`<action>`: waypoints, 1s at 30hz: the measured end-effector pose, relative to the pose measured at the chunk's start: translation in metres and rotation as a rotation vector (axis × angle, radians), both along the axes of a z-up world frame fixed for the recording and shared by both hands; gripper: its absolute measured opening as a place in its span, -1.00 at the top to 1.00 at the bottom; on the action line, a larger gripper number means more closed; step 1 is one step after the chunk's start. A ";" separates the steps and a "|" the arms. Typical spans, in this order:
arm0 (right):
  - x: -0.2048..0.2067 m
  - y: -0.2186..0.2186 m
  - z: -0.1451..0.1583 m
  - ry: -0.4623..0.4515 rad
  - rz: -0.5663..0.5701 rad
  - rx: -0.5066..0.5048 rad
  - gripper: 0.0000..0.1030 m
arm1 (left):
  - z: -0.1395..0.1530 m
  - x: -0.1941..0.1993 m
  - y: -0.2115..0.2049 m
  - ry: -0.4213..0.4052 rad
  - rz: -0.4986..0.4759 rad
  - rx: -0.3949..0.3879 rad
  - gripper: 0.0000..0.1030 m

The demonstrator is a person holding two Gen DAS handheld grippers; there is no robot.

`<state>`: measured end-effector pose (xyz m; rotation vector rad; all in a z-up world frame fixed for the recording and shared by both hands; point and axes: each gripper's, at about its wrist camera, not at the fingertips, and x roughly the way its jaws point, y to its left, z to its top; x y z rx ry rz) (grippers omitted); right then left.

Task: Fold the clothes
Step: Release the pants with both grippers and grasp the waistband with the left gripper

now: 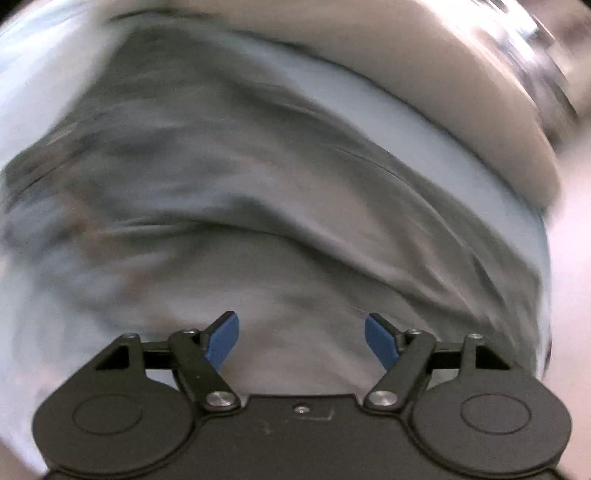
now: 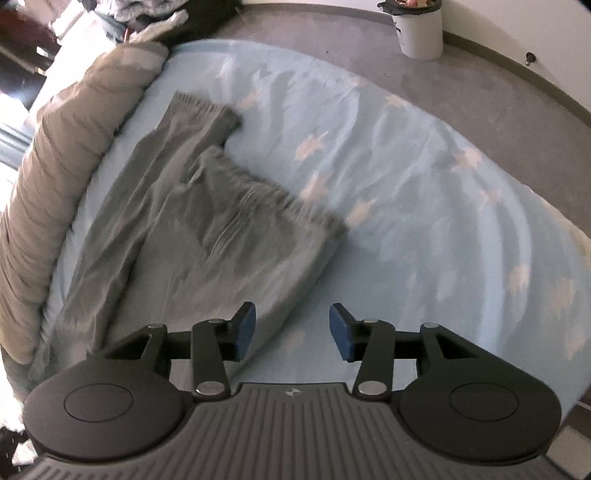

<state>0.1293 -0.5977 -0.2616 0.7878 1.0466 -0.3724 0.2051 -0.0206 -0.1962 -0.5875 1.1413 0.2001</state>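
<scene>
Pale blue bed sheet (image 2: 406, 177) with white cloud-like patches, rumpled into long creases. Along its left edge, a rolled beige-grey duvet (image 2: 74, 147), also seen blurred in the left wrist view (image 1: 406, 85). Beyond the bed, grey carpet (image 2: 332, 40) up to a skirting board (image 2: 517, 74). On the carpet by the wall, a white bin (image 2: 421, 33) lined with a dark bag. At top left, a heap of mixed fabric (image 2: 147, 18), too blurred to identify.
</scene>
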 end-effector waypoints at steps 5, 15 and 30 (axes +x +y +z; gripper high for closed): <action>0.006 0.045 0.019 0.038 -0.011 0.007 0.08 | -0.022 -0.061 0.135 0.008 0.422 -0.090 -0.43; -0.023 0.128 0.058 0.051 -0.180 -0.006 0.08 | -0.076 -0.070 0.283 -0.025 0.612 -0.186 -0.42; -0.039 0.156 0.098 0.006 -0.232 -0.041 0.08 | -0.123 -0.033 0.311 0.094 0.566 -0.195 0.16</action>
